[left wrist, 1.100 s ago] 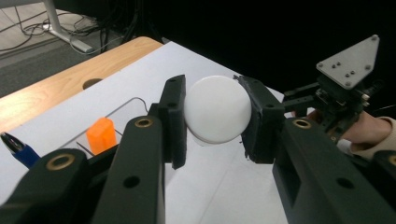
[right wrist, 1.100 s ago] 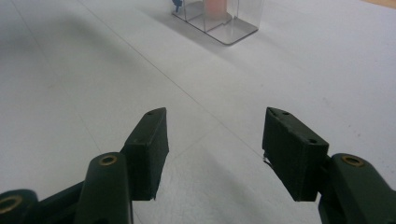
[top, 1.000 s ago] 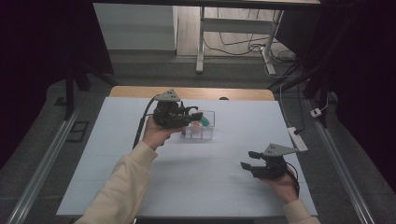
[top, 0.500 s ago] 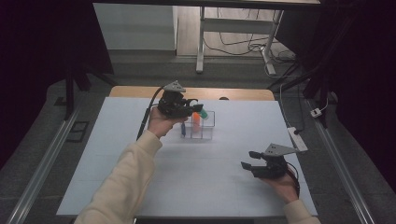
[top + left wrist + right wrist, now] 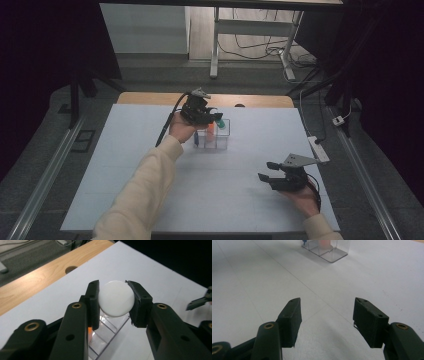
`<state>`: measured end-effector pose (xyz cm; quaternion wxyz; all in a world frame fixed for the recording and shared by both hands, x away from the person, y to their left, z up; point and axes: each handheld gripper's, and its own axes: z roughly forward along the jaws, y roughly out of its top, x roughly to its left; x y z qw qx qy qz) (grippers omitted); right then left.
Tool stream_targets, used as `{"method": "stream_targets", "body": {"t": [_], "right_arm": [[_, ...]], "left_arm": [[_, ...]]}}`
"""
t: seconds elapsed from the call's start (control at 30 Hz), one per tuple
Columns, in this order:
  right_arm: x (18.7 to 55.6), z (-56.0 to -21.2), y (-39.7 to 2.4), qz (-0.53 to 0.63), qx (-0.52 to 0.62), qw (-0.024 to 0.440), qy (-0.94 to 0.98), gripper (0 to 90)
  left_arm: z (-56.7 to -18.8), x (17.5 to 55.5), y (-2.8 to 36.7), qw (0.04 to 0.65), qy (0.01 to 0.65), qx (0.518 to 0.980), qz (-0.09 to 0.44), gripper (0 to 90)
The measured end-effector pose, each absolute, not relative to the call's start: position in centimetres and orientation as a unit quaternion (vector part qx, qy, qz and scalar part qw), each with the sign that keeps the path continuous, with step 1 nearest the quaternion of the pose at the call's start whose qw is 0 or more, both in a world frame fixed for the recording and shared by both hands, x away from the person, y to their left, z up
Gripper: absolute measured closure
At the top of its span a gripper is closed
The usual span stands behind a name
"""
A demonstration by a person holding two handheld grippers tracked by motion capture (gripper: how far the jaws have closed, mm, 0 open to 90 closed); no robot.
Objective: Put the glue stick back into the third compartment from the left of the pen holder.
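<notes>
your left gripper [image 5: 113, 302] pinches the white round cap [image 5: 116, 298] across its rim; it looks light, stiff, smooth, so keep that grip. right gripper [image 5: 326, 315] stands spread, empty.

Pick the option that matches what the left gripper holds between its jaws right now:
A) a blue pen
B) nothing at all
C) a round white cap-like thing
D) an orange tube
C: in the left gripper view the left gripper has both jaws pressed against the sides of a round white thing, just above the clear plastic box.
</notes>
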<state>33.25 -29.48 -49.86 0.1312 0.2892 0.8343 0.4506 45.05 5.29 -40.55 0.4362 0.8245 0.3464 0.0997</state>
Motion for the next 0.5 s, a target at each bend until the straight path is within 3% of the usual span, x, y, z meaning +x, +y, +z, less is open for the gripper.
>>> {"method": "stream_targets", "body": {"t": [0.17,0.33,0.5], "right_arm": [[33.3,-50.0,-29.3,0.443,0.287,0.133,0.839,39.4],[33.3,-49.9,-29.5,0.445,0.287,0.13,0.838,39.0],[33.2,-50.0,-29.5,0.446,0.288,0.131,0.838,38.6]], "left_arm": [[-41.3,45.4,4.6,0.441,0.343,0.824,0.092,63.5],[-40.9,45.0,4.9,0.475,0.329,0.812,0.085,44.4],[-40.5,43.9,5.8,0.479,0.318,0.813,0.087,41.5]]}}
